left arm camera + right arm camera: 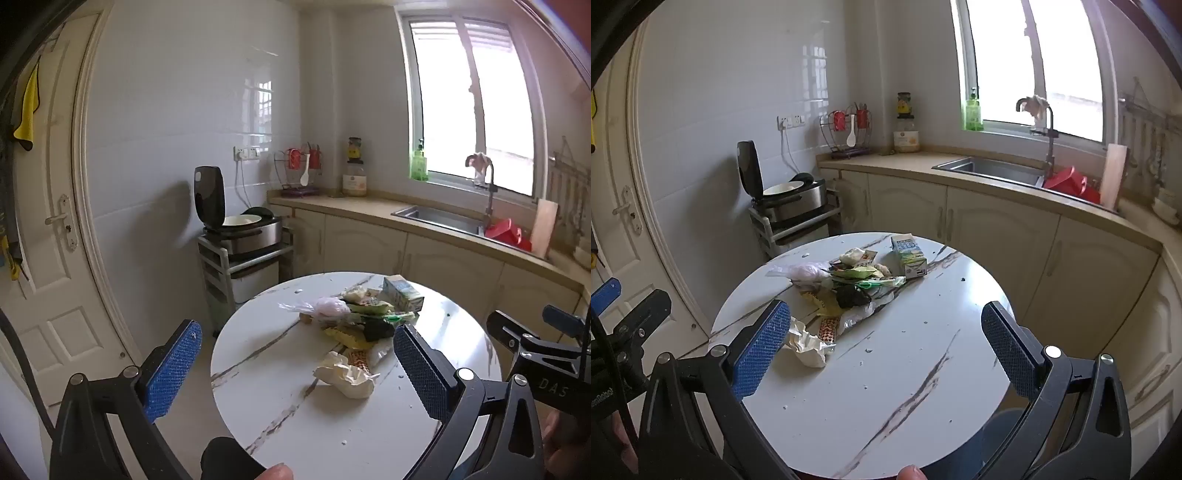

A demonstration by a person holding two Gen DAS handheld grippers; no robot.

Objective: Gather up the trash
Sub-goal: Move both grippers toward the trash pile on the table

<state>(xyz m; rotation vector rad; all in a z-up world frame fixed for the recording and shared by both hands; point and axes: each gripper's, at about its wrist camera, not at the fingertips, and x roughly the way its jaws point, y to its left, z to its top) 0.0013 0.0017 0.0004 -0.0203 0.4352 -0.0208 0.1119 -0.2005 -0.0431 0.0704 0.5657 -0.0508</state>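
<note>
Both tools, left (295, 363) and right (884, 338), stand wide and empty above the desk (886, 387), so next comes reaching the trash (846, 288).

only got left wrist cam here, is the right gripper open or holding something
Observer: Open. The right gripper has nothing between its fingers and points down at the table.
Operator: whats on the table behind my right finger
Observer: Only scattered crumbs on bare marble; the trash pile ends left of that.
Operator: closest piece to the right gripper
Observer: The crumpled paper, showing just past its left finger in the right wrist view.
</note>
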